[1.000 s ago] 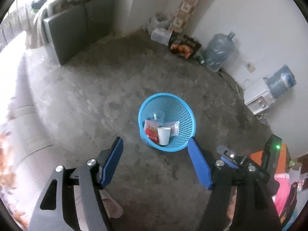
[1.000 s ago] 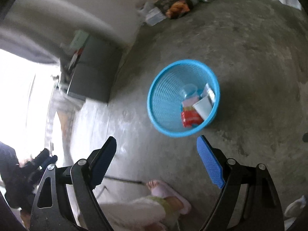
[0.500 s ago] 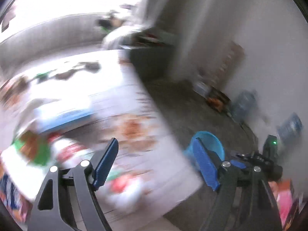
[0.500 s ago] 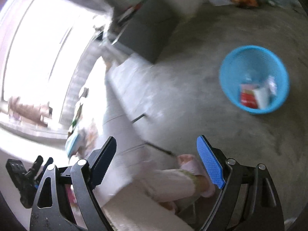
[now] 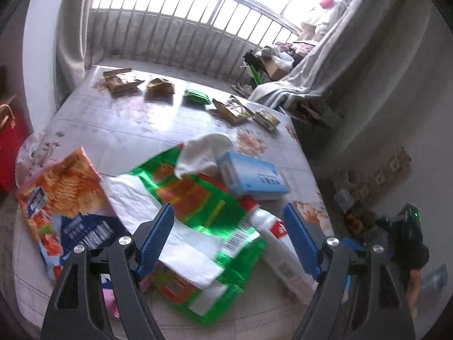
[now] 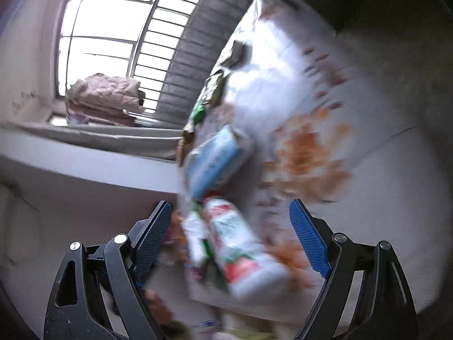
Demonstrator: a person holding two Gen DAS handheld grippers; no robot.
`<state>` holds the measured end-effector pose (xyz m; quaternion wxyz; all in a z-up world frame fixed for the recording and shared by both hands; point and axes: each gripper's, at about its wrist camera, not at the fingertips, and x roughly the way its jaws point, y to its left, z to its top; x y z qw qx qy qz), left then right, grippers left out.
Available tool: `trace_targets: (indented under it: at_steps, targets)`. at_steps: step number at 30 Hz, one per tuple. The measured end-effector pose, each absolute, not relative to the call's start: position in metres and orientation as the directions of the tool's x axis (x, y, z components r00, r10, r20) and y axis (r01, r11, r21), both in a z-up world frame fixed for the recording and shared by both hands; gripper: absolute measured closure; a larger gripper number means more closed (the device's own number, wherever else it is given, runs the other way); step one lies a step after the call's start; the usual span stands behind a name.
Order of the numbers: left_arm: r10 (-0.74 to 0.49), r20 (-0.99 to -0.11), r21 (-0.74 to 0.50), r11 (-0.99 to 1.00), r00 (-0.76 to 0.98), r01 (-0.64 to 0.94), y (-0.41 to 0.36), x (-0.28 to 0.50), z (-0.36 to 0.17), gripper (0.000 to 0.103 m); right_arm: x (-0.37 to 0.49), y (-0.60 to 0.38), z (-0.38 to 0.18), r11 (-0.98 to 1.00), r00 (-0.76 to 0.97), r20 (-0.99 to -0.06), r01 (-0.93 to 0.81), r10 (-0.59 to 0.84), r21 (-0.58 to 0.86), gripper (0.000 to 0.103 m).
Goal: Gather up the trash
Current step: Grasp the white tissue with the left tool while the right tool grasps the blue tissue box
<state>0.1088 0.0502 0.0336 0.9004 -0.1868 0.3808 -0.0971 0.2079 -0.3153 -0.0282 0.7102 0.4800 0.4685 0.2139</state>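
My left gripper (image 5: 229,238) is open and empty above a table with a floral cloth (image 5: 136,130). Under it lie a green foil wrapper (image 5: 203,215), a white tissue sheet (image 5: 170,226) and a white bottle with a red label (image 5: 280,246). An orange snack bag (image 5: 62,195) lies to the left, a blue tissue pack (image 5: 252,175) and a crumpled tissue (image 5: 203,153) behind. My right gripper (image 6: 230,240) is open and empty over the same bottle (image 6: 243,246), blurred, with the blue pack (image 6: 212,161) beyond.
Several more wrappers (image 5: 161,87) lie along the table's far side near the barred window (image 5: 198,8). A draped grey cloth (image 5: 325,65) hangs at the right. The right gripper's body (image 5: 405,238) shows at the right edge. Folded bedding (image 6: 104,96) sits on a sill.
Both grippers have swung away from the blue basket on the floor and now face the littered table. Both stay open and empty.
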Motion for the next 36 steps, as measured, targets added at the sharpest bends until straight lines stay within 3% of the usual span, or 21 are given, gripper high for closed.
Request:
trace_targets:
  at_steps: [6, 12, 21, 25, 28, 31, 36]
  targets:
    - [-0.337, -0.647, -0.458, 0.889, 0.684, 0.005, 0.068, 0.116, 0.024, 0.031, 0.258, -0.276, -0.043, 0.320, 0.372, -0.422, 0.307, 0.826, 0.896, 0.021]
    - [-0.357, -0.637, -0.485, 0.874, 0.684, 0.005, 0.080, 0.121, 0.021, 0.035, 0.280, -0.244, -0.066, 0.292, 0.274, -0.441, 0.449, 0.854, 0.844, 0.021]
    - [-0.424, -0.620, -0.508, 0.858, 0.661, 0.073, 0.095, 0.175, 0.036, 0.038, 0.291, -0.225, -0.083, 0.253, 0.264, -0.449, 0.543, 0.854, 0.801, 0.021]
    - [-0.440, -0.650, -0.490, 0.866, 0.619, 0.102, 0.086, 0.216, 0.029, 0.038, 0.296, -0.225, -0.089, 0.197, 0.300, -0.422, 0.564, 0.856, 0.802, 0.021]
    - [-0.388, -0.708, -0.418, 0.904, 0.591, 0.093, 0.074, 0.244, 0.013, 0.038, 0.295, -0.228, -0.090, 0.166, 0.327, -0.409, 0.572, 0.852, 0.803, 0.021]
    - [-0.381, -0.729, -0.405, 0.910, 0.568, 0.091, 0.066, 0.261, -0.001, 0.039, 0.295, -0.230, -0.091, 0.146, 0.350, -0.405, 0.578, 0.845, 0.803, 0.026]
    - [-0.345, -0.771, -0.353, 0.931, 0.535, 0.092, 0.052, 0.278, -0.020, 0.054, 0.305, -0.216, -0.100, 0.119, 0.365, -0.399, 0.595, 0.841, 0.795, 0.040]
